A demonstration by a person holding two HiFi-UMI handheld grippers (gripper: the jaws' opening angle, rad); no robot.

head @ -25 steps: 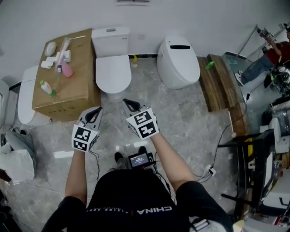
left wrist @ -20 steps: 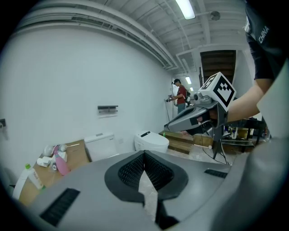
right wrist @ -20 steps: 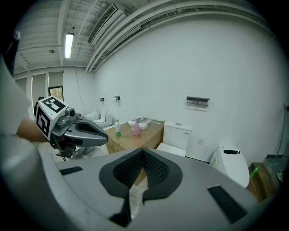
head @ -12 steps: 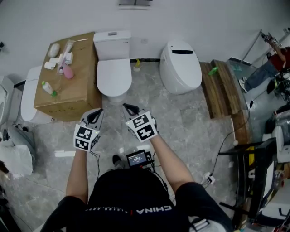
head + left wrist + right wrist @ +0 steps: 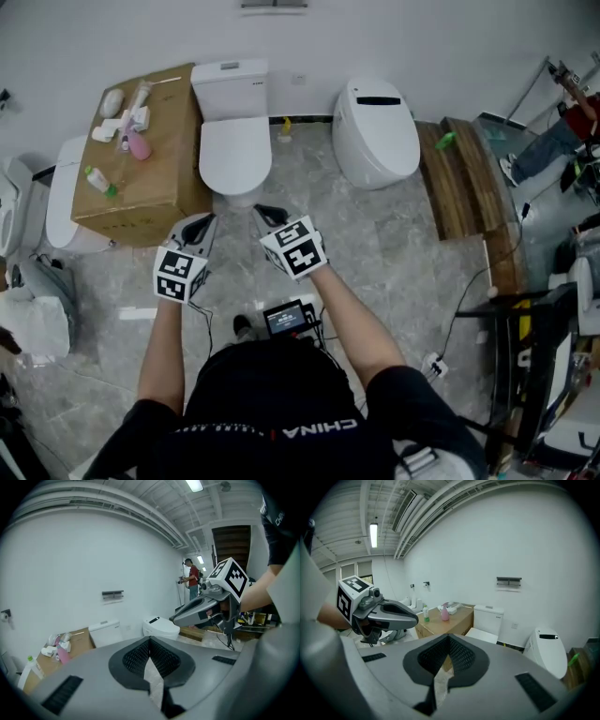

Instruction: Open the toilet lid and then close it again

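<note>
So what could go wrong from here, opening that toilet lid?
Both the left gripper and right gripper are shut, and the toilet lid lies flat, so closed jaws may slip off its smooth edge. The cardboard box stands close beside it; the left gripper could bump it and topple the bottles.

The grey marbled floor (image 5: 394, 244) fills the middle of the frame. Along its upper edge stand a white toilet (image 5: 234, 141) with its lid down, a small yellow bottle (image 5: 286, 127) just right of it, and a rounded toilet (image 5: 377, 131). At upper left a cardboard box (image 5: 159, 187) sits on the floor, bearing a pink bottle (image 5: 139, 145) and a green-capped bottle (image 5: 97, 180). Wooden boards (image 5: 469, 183) lie at right
</note>
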